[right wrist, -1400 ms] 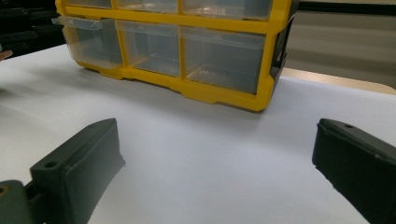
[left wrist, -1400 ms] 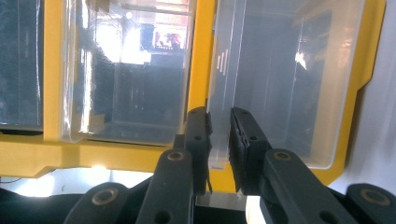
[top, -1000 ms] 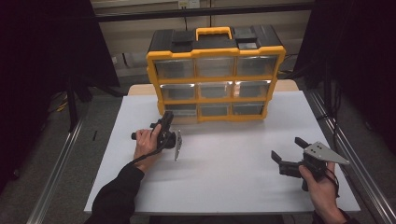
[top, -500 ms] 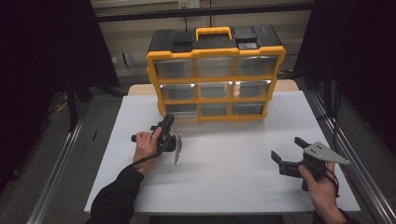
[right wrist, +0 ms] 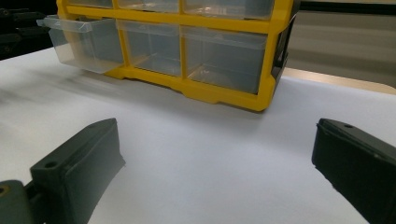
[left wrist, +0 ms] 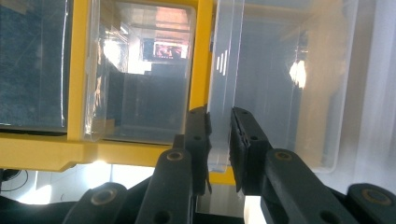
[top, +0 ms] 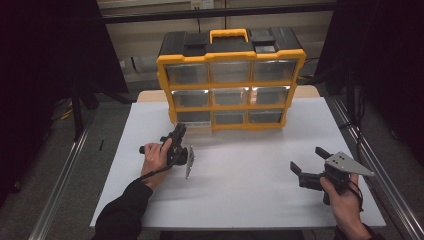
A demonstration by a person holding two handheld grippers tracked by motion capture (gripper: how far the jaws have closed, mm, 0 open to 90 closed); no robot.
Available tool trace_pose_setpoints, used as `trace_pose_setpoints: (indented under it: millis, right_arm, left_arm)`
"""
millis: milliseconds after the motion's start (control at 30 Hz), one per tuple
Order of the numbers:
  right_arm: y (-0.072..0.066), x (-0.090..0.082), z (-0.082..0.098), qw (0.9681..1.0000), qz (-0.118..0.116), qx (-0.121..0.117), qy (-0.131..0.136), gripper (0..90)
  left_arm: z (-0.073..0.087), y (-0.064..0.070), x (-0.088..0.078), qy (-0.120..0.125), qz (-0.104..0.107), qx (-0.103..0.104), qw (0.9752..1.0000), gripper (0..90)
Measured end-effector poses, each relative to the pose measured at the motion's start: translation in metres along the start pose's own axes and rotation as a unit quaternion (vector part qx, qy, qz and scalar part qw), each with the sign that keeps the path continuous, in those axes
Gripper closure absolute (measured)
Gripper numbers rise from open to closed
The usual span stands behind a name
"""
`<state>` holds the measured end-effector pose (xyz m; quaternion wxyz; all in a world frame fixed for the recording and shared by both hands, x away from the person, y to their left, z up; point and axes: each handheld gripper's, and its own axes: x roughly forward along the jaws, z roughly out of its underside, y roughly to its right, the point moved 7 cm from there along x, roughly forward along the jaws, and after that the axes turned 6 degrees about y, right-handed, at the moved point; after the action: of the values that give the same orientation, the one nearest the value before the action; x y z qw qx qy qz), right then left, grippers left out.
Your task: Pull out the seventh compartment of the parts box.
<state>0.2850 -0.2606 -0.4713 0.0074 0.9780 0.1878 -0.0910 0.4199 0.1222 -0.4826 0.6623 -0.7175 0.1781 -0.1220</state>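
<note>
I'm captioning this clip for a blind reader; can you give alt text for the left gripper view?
The left gripper has its two black jaws shut on the front lip of a clear plastic drawer, pulled partly out of a yellow-framed organizer. Another clear drawer sits closed beside it.

— Where did the organizer (top: 231, 80) stand?
— On the table (top: 240, 200), at the upper centre of the high view, its drawers facing the lower edge of the frame.

— And the pulled-out drawer (top: 192, 119)?
— In the bottom row, left end, jutting toward the left gripper (top: 177, 134), which sat just below it with the drawer's front lip between its jaws.

— The right gripper (top: 305, 161)?
— At the lower right, over bare table, well apart from the organizer.
</note>
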Motion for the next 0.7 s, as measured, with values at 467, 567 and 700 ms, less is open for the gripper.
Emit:
trace_pose_setpoints:
  millis: [467,567,700]
  right_arm:
    - [0.0003,0.0002,0.0003,1.0000,0.002,-0.002,-0.001,0.9]
    - [0.0001,0.0003,0.0003,1.0000,0.001,-0.002,-0.001,0.9]
    - [0.0003,0.0002,0.0004,1.0000,0.001,-0.001,-0.002,0.9]
  left_arm:
    - [-0.0020,0.0018,-0.0053,0.012,0.005,-0.014,0.9998,78.3]
    - [-0.0023,0.0017,-0.0065,0.011,0.009,-0.017,0.9998,78.2]
    - [-0.0022,0.0005,-0.0089,0.004,0.009,-0.003,0.9999,78.2]
